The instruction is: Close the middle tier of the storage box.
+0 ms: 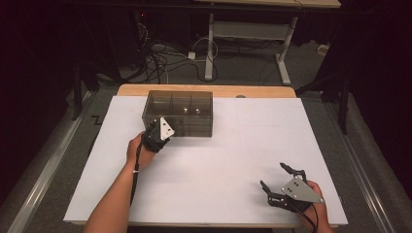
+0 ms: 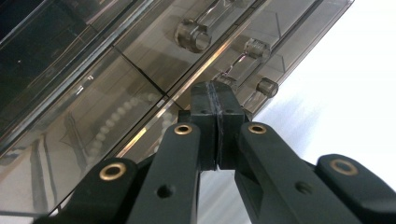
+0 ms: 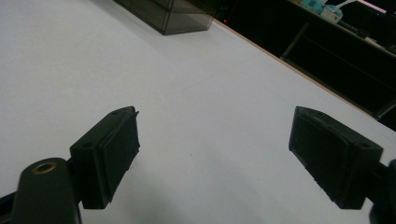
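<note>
**Left gripper closed at the drawer box, right gripper wide over bare table**

The left gripper (image 2: 217,128) has its jaws pressed flat together with nothing visible between the pads — its tips sit right at the front face of the smoky, see-through drawer box (image 1: 179,113). In the left gripper view the closed tips stand just below a row of round clear knobs (image 2: 267,87) on the drawer fronts; whether they touch the plastic I cannot tell. A string of small pale beads (image 2: 119,119) shows through the tinted wall to one side.

The box stands near the far edge of the white table (image 1: 218,155), left of its middle, with the left hand (image 1: 138,150) at the box's near left corner.

The right gripper (image 1: 278,182) hovers near the table's near right corner, well apart from the box — its jaws spread wide and hold nothing. In the right gripper view, bare white surface lies between the two black pads (image 3: 114,154), with the box far off at the top.
</note>
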